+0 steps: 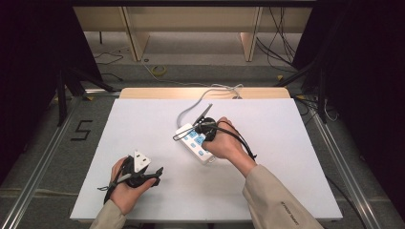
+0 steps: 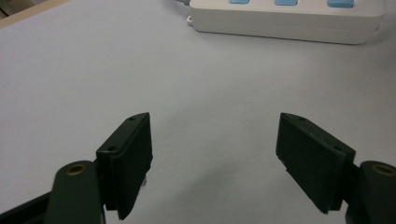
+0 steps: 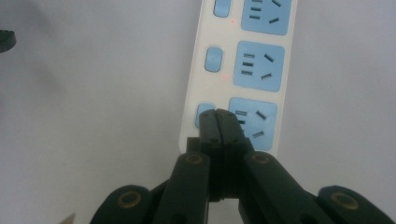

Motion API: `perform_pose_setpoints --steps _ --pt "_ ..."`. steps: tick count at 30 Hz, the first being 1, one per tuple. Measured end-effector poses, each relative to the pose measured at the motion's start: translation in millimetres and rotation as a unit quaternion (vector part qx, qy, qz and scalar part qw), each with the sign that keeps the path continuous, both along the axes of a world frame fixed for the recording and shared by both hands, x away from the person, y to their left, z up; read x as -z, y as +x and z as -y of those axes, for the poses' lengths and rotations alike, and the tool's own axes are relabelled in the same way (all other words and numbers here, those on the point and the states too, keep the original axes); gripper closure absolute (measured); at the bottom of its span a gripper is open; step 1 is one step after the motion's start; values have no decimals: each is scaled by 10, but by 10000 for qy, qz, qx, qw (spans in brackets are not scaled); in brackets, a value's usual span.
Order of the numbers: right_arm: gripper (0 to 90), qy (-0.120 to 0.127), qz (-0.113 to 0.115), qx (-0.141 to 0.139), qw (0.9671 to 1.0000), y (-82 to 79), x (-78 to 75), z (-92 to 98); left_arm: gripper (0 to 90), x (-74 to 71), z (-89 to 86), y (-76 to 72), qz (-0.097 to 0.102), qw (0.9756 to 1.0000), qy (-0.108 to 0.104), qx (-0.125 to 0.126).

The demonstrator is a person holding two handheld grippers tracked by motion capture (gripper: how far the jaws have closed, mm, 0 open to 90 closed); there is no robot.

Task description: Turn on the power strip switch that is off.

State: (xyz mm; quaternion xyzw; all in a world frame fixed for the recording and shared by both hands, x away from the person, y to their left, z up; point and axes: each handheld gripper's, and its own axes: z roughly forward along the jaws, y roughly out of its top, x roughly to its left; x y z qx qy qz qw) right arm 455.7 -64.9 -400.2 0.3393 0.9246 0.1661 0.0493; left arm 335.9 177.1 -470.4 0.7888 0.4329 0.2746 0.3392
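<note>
A white power strip (image 1: 196,143) with blue sockets and blue switches lies slanted at the middle of the white table. Its pale cable (image 1: 191,107) runs off toward the far edge. My right gripper (image 1: 203,133) is over the strip, held by the hand. In the right gripper view the right gripper (image 3: 218,114) is shut with nothing in it, its tips down at the nearest blue switch (image 3: 203,114) of the strip (image 3: 259,70). My left gripper (image 1: 156,175) rests near the front left, pointing toward the strip. Its jaws (image 2: 215,119) stand wide open over bare table, the strip (image 2: 289,21) farther ahead.
The white board (image 1: 143,124) covers the table, whose wooden far edge (image 1: 157,92) shows beyond it. Dark stands and cables sit on the floor around, and a "5" mark (image 1: 81,130) is on the floor at left.
</note>
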Motion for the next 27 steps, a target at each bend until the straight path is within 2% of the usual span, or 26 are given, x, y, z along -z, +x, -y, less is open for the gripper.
perform_pose_setpoints --steps 27 --pt "900 -86 -117 -39 9999 97 147 -111 271 -3 8 1 2 10000 -14 13"
